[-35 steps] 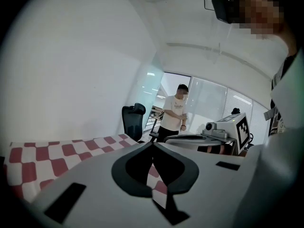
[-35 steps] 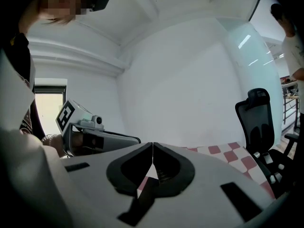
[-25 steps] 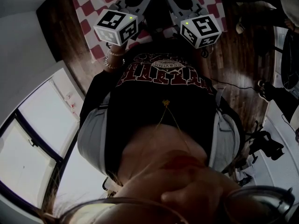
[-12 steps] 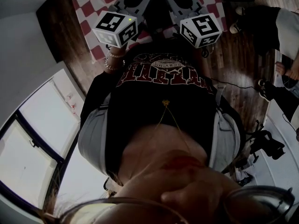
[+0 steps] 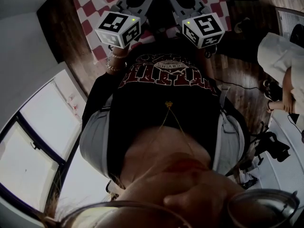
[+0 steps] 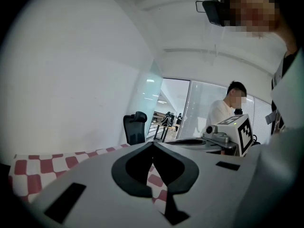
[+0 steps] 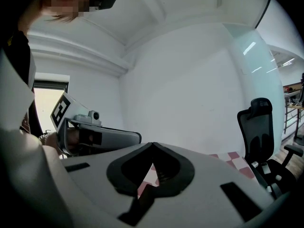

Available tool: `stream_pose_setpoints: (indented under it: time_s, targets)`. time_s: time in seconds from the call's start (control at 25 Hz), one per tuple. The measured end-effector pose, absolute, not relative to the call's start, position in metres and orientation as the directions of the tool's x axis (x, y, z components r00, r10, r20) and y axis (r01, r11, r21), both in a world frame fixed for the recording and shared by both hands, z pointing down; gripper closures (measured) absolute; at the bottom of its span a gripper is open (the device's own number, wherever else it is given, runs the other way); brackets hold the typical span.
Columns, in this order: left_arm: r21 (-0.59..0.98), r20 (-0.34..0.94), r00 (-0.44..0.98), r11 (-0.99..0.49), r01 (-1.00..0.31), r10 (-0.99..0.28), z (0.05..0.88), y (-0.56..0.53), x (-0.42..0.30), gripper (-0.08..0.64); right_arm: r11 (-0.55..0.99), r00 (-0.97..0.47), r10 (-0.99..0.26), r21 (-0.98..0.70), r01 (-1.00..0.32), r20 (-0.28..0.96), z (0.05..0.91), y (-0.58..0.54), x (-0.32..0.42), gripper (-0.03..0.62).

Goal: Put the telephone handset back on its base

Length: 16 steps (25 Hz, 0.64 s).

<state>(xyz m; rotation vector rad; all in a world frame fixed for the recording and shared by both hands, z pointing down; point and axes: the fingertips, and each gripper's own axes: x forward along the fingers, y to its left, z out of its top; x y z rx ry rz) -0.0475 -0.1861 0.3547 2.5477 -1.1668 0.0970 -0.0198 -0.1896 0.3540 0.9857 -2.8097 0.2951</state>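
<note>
A red-and-white checked cloth (image 5: pixel 92 1) lies below and ahead of the left gripper (image 6: pixel 152 144) and the right gripper (image 7: pixel 152 145), and what it rests on cannot be told. Dark wood floor (image 5: pixel 237 56) borders the cloth on both sides. A thin cable (image 5: pixel 237 85) lies on the floor behind and right of the right gripper, and a black chair (image 7: pixel 259 127) stands ahead, beyond the cloth.

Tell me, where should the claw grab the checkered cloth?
Probably at the near edge of the checkered cloth, coming in low from the person's side. It lies spread flat, so only an edge gives the claw something to pinch. The left claw is shut and would have to open first.
</note>
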Motion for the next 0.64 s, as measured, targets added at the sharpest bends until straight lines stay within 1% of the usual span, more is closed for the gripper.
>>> stream_pose_setpoints:
  time_s: [0.64]
  targets:
    - [0.275,0.209,0.659,-0.603,-0.749,-0.723,0.3599,-0.1846,-0.0473,0.551,0.766,-0.774,-0.595,-0.139,-0.628,0.216,0.3597,-0.1879,-0.0197,0.572]
